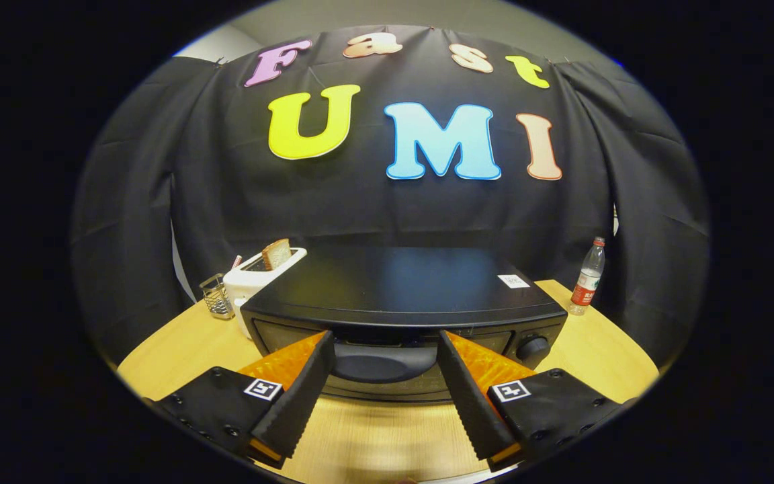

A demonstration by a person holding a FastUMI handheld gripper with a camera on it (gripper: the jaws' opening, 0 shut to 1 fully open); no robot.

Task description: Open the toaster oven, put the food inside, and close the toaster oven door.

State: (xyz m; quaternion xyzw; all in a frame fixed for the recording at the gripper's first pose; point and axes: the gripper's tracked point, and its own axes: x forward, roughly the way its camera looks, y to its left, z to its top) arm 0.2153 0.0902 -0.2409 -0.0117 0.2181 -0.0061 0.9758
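Ridged fingers of the gripper [385, 349] stand spread wide and released over a round, pale wooden table [602, 349], flanking the curved door handle [381, 359] of a glossy black toaster oven [400, 296], its door shut. At far left, a slice of bread [277, 253] stands in a white toaster [252, 279] beside a wire basket [216, 296]. A plastic water bottle [587, 277] stands far right against draped black cloth.

A white pop-up toaster [252, 279] stands on the wooden table [179, 349] with a slice of bread [277, 254] upright in its slot. Just beside it stands a small wire holder [216, 296]. Well apart, at the table's far other side, a plastic bottle [587, 277] stands upright.
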